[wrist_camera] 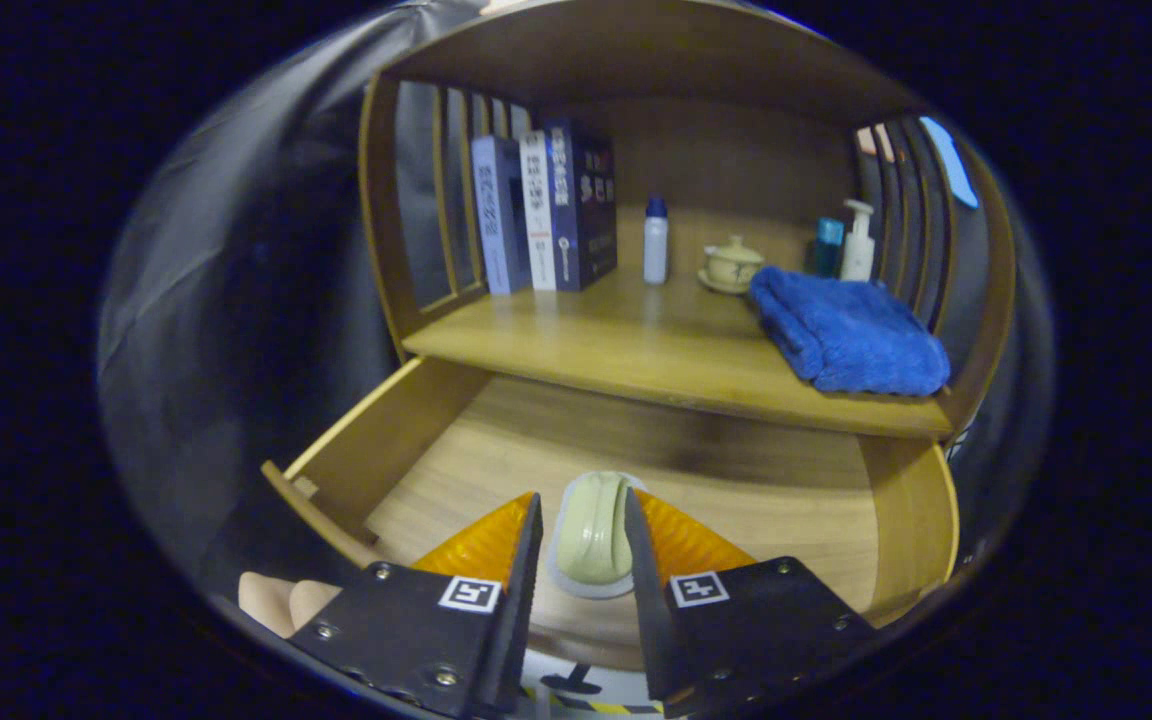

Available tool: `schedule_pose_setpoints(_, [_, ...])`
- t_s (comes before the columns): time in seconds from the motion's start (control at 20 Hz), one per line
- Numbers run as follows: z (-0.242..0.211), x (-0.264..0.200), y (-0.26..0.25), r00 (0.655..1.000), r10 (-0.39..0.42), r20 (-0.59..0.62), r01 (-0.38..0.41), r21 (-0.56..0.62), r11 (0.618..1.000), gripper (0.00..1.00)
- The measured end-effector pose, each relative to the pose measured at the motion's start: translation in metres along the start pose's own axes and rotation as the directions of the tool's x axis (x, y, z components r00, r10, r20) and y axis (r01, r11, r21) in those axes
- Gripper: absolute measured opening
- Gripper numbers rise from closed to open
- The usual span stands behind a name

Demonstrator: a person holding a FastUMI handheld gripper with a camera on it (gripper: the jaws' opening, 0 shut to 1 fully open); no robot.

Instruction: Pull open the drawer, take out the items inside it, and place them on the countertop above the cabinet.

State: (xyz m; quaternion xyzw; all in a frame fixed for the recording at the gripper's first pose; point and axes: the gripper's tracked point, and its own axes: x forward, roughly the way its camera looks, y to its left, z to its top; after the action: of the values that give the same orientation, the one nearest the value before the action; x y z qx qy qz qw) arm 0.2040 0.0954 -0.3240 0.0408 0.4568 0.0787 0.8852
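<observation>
Gripper view has my claw (pixel 581 545) down inside the open drawer (pixel 406 440), its fingers set on either side of a pale green ribbed soap dish (pixel 591 535) on a white base, which lies on the drawer floor near the front. The fingers look close against its flanks, but I cannot tell whether both press yet, so I judge the grasp unfinished. To do it well I would close evenly on the long sides, low enough to catch the base too, then lift straight up. The table (pixel 636 350) overhangs the back of the drawer, so I should rise near the drawer front and clear that edge before moving forward. Open room lies in the table's middle, between the books (pixel 546 210) and the folded blue towel (pixel 851 335); the small bottle (pixel 655 240) and lidded cup (pixel 733 265) stand further back.
</observation>
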Motion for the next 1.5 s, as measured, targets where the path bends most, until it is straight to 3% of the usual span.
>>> schedule_pose_setpoints(0.15, [-0.013,0.032,-0.013,0.995,-0.036,-0.091,0.035,-0.017,0.999,0.47])
schedule_pose_setpoints(0.35, [-0.035,0.051,-0.013,0.984,-0.023,-0.174,0.024,0.002,1.000,0.48])
schedule_pose_setpoints(0.45, [-0.036,0.056,-0.014,0.979,-0.022,-0.201,0.027,0.023,0.999,0.28])
schedule_pose_setpoints(0.5, [-0.032,0.059,-0.012,0.983,-0.009,-0.184,0.015,0.029,0.999,0.18])
schedule_pose_setpoints(0.95, [-0.006,0.017,0.000,0.994,0.078,-0.076,-0.078,0.001,0.997,0.17])
schedule_pose_setpoints(1.15, [0.031,-0.012,0.012,0.991,0.133,0.013,-0.134,0.033,0.990,0.17])
schedule_pose_setpoints(1.35, [0.081,-0.018,-0.004,0.990,0.086,0.116,-0.091,0.040,0.995,0.17])
schedule_pose_setpoints(1.5, [0.114,0.000,-0.029,0.985,-0.012,0.174,0.004,0.048,0.999,0.17])
